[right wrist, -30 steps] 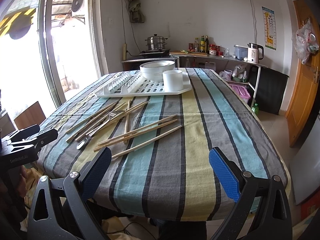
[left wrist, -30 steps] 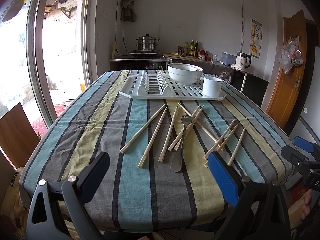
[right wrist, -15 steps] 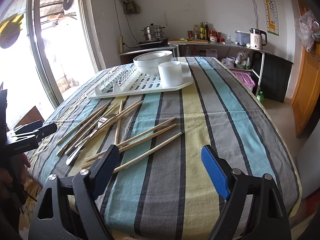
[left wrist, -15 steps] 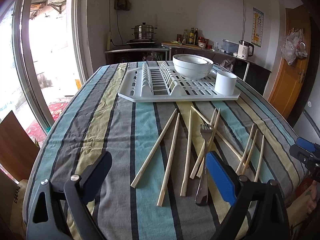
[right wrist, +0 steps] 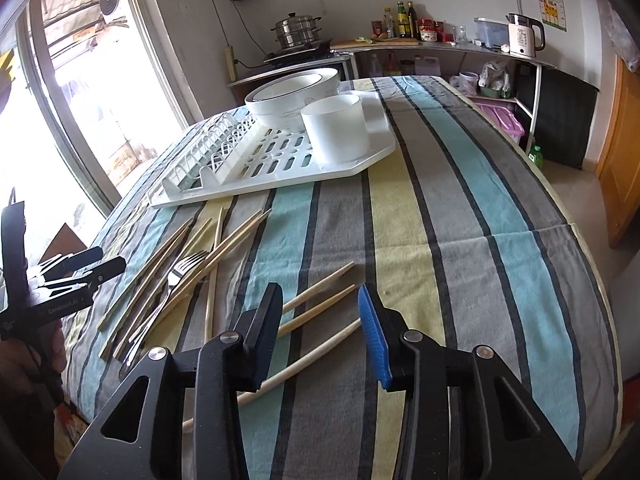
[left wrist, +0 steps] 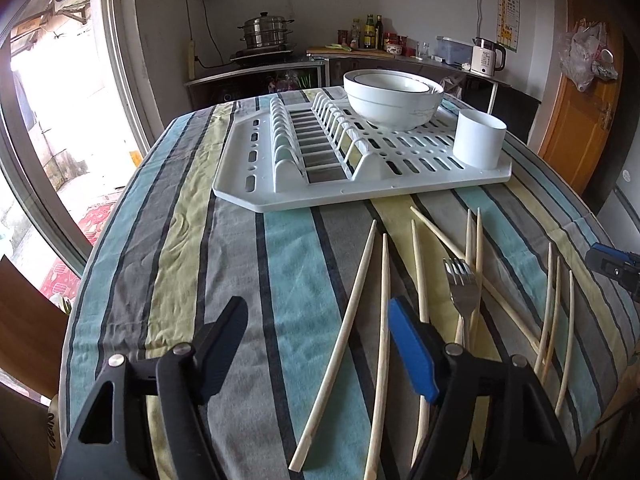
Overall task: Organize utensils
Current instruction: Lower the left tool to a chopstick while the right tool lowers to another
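Observation:
Several wooden chopsticks (left wrist: 352, 312) and a metal fork (left wrist: 464, 292) lie scattered on the striped tablecloth in front of a white dish rack (left wrist: 360, 164) with a white utensil cup (left wrist: 478, 140). My left gripper (left wrist: 316, 344) is open and empty, low over the two leftmost chopsticks. My right gripper (right wrist: 320, 316) is open and empty, straddling three chopsticks (right wrist: 316, 312) near the table's front. The fork (right wrist: 176, 276), rack (right wrist: 272, 164) and cup (right wrist: 336, 128) also show in the right wrist view.
Stacked white bowls (left wrist: 392, 96) sit on the rack. The left gripper shows at the left edge of the right wrist view (right wrist: 68, 280). A window is on the left, a counter with a pot (left wrist: 266, 34) and kettle (left wrist: 486, 56) behind.
Both grippers have moved forward and down over the table toward the chopsticks. Their jaws have narrowed but stay open. Nothing on the table has moved.

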Tool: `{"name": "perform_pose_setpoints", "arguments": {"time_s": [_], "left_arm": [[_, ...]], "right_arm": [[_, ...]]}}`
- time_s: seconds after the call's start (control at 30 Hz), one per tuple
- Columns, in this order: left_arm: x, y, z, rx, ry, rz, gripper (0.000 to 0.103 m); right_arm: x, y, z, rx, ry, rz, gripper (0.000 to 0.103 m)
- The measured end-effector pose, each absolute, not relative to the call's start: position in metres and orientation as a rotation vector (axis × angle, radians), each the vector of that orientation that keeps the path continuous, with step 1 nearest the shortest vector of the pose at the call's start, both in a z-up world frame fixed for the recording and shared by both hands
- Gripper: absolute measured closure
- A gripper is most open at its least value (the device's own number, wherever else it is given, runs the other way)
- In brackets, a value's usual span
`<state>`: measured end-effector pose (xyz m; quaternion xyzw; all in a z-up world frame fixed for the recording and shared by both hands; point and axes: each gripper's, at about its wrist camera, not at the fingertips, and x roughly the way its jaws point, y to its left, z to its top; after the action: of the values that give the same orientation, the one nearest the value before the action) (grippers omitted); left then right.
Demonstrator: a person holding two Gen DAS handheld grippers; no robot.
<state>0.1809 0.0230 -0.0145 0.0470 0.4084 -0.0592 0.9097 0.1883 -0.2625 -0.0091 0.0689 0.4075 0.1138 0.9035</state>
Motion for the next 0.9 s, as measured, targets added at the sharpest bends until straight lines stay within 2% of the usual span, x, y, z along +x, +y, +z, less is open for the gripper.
{"name": "perform_pose_setpoints", "arguments": {"time_s": [0.27, 0.43, 0.77, 0.83, 0.9], "left_arm": [[0.202, 0.011, -0.024, 0.156, 0.899, -0.168, 0.038], [0.21, 0.002, -0.032, 0.206, 0.924, -0.18, 0.043], [0.222, -0.002, -0.031, 0.257, 0.928, -0.18, 0.043], [0.225, -0.002, -0.033, 0.267, 0.943, -0.169, 0.049], [0.227, -0.002, -0.034, 0.27, 0.945, -0.17, 0.05]], "right_arm": [[0.227, -0.254, -0.032, 0.142, 0.978, 0.211, 0.075], [0.237, -0.251, -0.036, 0.133, 1.009, 0.194, 0.076], [0.251, -0.247, -0.036, 0.149, 1.065, 0.176, 0.077], [0.251, -0.251, -0.037, 0.196, 1.078, 0.196, 0.077], [0.252, -0.256, -0.037, 0.24, 1.092, 0.204, 0.077]]}}
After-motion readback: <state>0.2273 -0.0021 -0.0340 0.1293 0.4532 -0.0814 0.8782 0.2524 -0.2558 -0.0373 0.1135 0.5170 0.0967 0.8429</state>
